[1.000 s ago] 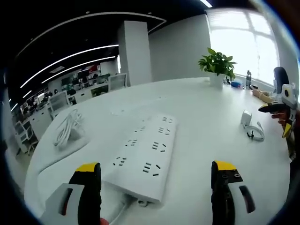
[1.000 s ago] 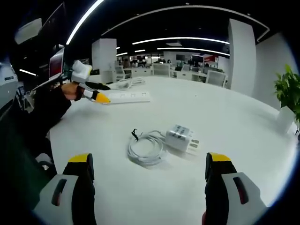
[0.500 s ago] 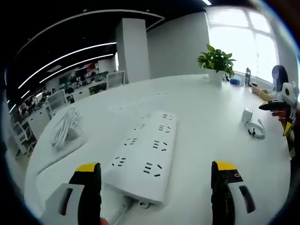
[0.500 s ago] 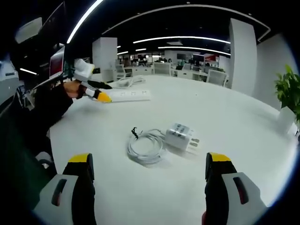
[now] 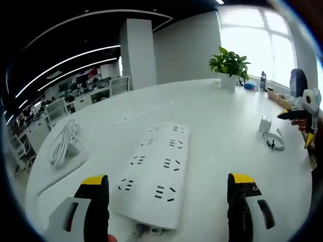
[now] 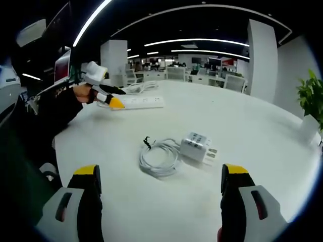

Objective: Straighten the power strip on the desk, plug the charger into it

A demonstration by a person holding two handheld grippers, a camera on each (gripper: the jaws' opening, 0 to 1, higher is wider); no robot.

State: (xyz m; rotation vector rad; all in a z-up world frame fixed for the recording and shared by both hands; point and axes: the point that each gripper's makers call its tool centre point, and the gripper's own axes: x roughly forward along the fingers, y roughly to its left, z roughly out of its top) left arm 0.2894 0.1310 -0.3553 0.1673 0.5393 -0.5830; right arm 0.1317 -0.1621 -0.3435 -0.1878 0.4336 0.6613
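"Two grippers, two jobs. Which one is nearer the power strip (image 5: 154,176)?"

"The left gripper (image 5: 169,189). In the left gripper view the strip lies on the white desk (image 5: 227,126) just ahead of its jaws, which stand wide apart with nothing between them. The near end, where the cord leaves, sits low between the two yellow tips, closer to the left one."

"And its long axis?"

"It runs away from the gripper and leans to the right, so it's skewed to the jaw line, not square. I'd judge a turn of that near end is what straightening calls for."

"The charger (image 6: 198,147)?"

"In the right gripper view it rests flat on the desk, well apart from the strip, ahead of the right gripper (image 6: 159,189) and roughly centred between its spread, empty jaws. Its coiled white cable (image 6: 159,159) lies touching it on the left. That arm is plainly the nearer one for the plug."
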